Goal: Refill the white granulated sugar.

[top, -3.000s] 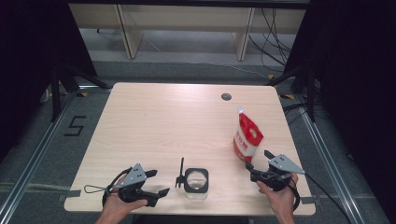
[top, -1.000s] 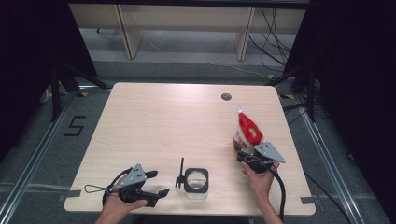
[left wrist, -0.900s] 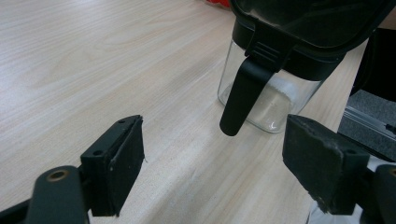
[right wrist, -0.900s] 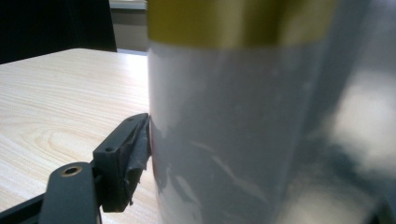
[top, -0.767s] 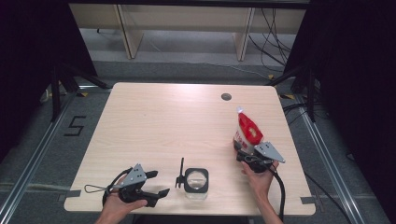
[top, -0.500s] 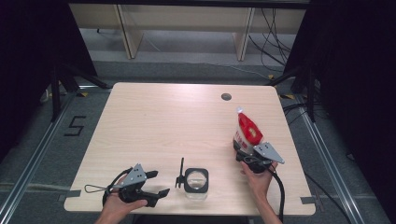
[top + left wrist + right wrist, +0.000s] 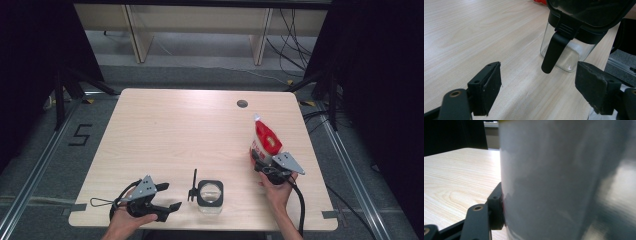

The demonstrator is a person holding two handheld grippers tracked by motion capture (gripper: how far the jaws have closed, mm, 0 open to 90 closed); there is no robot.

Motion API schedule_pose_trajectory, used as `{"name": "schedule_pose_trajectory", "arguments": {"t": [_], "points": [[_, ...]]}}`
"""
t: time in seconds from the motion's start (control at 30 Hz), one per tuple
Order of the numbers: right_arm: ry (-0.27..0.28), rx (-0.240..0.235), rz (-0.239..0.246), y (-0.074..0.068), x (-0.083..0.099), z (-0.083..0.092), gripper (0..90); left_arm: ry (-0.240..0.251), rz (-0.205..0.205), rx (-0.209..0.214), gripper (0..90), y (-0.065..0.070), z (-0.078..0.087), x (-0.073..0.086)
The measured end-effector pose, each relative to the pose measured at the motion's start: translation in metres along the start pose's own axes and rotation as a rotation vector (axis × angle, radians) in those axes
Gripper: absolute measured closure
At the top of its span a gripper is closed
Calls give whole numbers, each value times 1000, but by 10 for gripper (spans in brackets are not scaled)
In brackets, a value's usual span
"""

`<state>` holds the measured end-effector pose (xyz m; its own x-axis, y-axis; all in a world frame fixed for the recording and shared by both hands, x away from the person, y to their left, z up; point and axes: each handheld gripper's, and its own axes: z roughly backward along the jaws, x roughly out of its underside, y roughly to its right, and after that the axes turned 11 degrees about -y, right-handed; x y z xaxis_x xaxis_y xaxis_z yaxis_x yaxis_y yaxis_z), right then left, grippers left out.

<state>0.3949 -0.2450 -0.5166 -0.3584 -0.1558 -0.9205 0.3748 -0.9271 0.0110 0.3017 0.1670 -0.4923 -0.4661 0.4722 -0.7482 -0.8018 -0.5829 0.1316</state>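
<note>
**Right jaws closing onto the pouch; jar untouched**

Right gripper (image 7: 261, 163) jaws have just been closing, with the red-and-white stand-up plastic pouch (image 7: 263, 141) between them. In the right gripper view the left pad (image 7: 497, 206) sits flush against the pouch's pale wall (image 7: 564, 182); the other pad is hidden behind the bag. I read that as a grasp on the pouch's lower body, though how firm it is can't be told.

Left gripper (image 7: 164, 196) jaws are spread wide and hold nothing. The left gripper view looks between both pads (image 7: 490, 87) at the clear glass jar with black lid and drooping black latch handle (image 7: 566, 45), near but apart from it. The gripper rests low at the near left of the table, in the person's left hand (image 7: 127, 220).

Where things are:
- Pouch: upright on the light wooden table (image 7: 165, 130), right side, near the right edge, top still sealed as far as I can see.
- Jar (image 7: 210, 196): near edge, middle, between the two grippers, with its handle sticking out on its left. Looks empty.

Progress, my judgement: early. Pouch is being secured, not lifted. Left to do, likely: raise the pouch, bring it to the jar, open the jar with the left gripper, transfer contents.

Writing: the pouch has white print on red, too small to read. A black "5" (image 7: 80, 135) is marked on the floor left of the table. No brand legible on the jar.
</note>
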Motion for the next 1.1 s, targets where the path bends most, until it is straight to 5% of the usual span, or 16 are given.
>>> {"name": "schedule_pose_trajectory", "arguments": {"t": [0.1,0.2,0.6,0.77,0.83,0.93,1.1], "points": [[14,-1,4,0,0,-1,389,-4,26,-3,207,2,1,0],[16,-17,-13,0,-1,-1,399,5,1,2,208,0,1,0],[-35,-10,76,3,-8,4,424,2,18,-6,211,0,3,0],[-48,-2,68,1,-10,11,427,3,26,-1,211,1,3,0],[-63,1,104,1,-12,16,428,7,-4,7,212,-1,2,0],[-49,-13,133,-1,-17,25,428,0,24,5,212,0,3,0],[-34,-19,227,-5,-27,46,429,3,-2,3,212,-2,2,0]]}}
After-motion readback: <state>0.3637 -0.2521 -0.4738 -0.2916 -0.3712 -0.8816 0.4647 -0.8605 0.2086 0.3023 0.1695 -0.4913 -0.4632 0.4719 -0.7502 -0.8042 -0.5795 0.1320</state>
